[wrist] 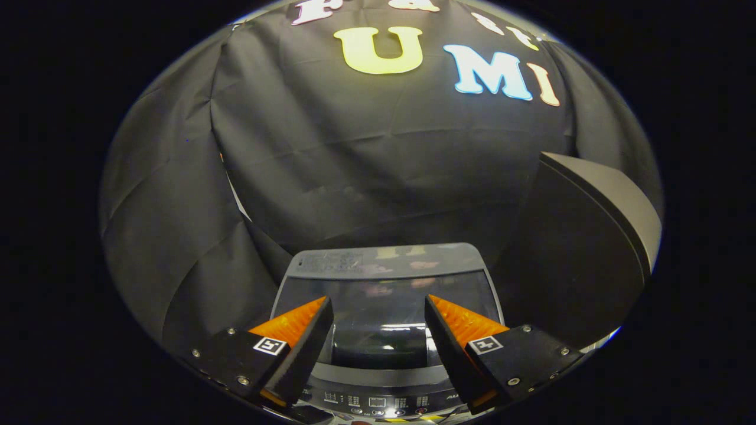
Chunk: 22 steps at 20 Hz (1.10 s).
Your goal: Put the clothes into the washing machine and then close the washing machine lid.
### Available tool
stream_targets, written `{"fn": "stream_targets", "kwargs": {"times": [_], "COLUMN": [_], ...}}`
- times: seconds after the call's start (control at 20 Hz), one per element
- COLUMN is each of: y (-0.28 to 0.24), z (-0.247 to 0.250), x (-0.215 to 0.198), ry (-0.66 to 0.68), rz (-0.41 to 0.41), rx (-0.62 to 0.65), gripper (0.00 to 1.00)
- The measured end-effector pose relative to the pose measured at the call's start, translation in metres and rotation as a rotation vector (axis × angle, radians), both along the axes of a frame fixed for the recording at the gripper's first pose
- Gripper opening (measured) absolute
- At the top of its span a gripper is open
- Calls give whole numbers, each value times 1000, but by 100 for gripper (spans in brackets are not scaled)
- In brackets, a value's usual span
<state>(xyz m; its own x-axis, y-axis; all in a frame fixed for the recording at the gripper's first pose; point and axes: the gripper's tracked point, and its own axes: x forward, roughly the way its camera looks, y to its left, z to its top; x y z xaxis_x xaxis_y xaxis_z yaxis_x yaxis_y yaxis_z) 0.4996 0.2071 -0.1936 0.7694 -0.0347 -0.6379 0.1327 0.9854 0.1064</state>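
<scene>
Currently, in the gripper view, I am looking down along the two fingers at one washing machine [384,307], seen from its front. The gripper [378,307] is hanging above it with the fingers spread wide and nothing between them; neither finger is touching anything.

Machine: the lid [384,289], with its glass window, is appearing to lie flat over the tub, running from between the fingers out toward 12 o'clock. A dark handle recess is sitting between the fingertips, and the control panel [378,401] is lying at 6 o'clock, under the fingers.

Clothes: I am seeing none outside the machine. The window is dark and reflecting, so I cannot tell whether anything is lying inside.

Progress, my judgement: the lid is looking already closed, so the task is reading as finished or nearly so, provided the clothes are inside. Nothing obvious is left.

Count: one washing machine, one lid, one control panel, one grey slanted board [596,236] at 3 o'clock, well apart from the fingers.
</scene>
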Motion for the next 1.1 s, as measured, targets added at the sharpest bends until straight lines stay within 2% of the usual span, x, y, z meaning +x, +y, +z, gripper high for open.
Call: {"fn": "stream_targets", "kwargs": {"times": [0.1, 0.25, 0.5, 0.8, 1.1], "y": [5, 1, -27, -74, -113], "z": [0, 17, 52, 49, 56], "x": [-2, 2, -21, -121, -237], "ry": [-2, -33, -169, -214, -248], "rz": [-10, -5, -21, -58, 70], "rx": [28, -6, -68, -113, -164], "gripper": [96, 95, 95, 95, 95]}}
